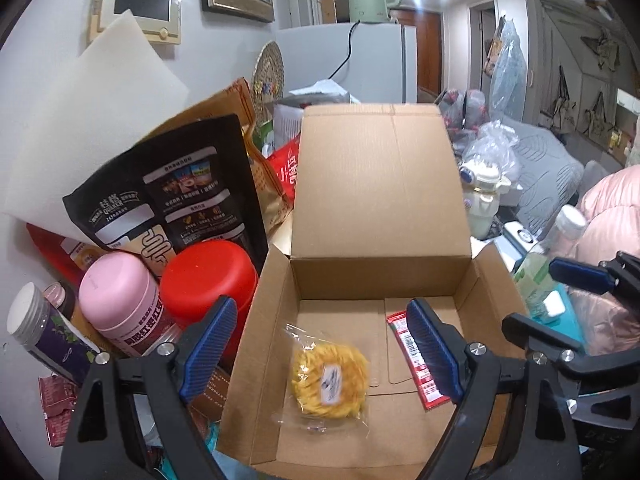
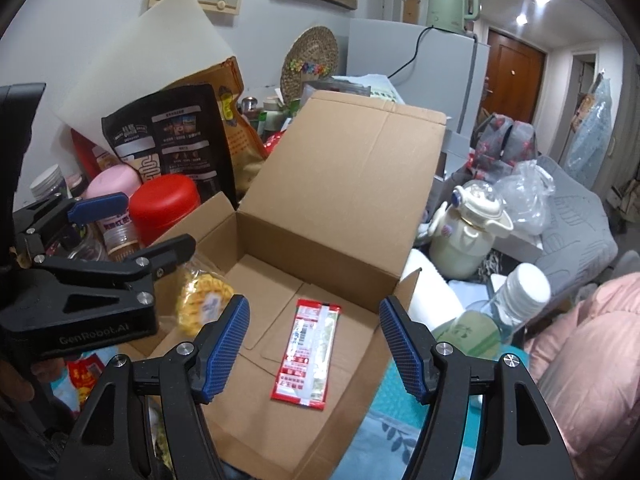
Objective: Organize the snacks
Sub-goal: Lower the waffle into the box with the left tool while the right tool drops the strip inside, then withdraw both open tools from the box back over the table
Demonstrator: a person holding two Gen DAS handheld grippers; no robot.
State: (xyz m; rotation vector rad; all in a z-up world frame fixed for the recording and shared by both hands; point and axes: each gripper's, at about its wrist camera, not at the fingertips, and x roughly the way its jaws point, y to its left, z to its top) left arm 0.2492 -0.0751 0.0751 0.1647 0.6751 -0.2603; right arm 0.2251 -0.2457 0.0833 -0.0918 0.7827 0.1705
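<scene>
An open brown cardboard box (image 1: 380, 280) holds two light, crinkly snacks: a round yellow pastry in clear soft wrap (image 1: 329, 376) at 7 o'clock, best pinched by its film edge, and a flat red foil sachet (image 2: 310, 354) at 4 o'clock. The left gripper (image 1: 320, 360) and right gripper (image 2: 314, 346) both hover above the box, tilted downward, jaws apart and empty.
</scene>
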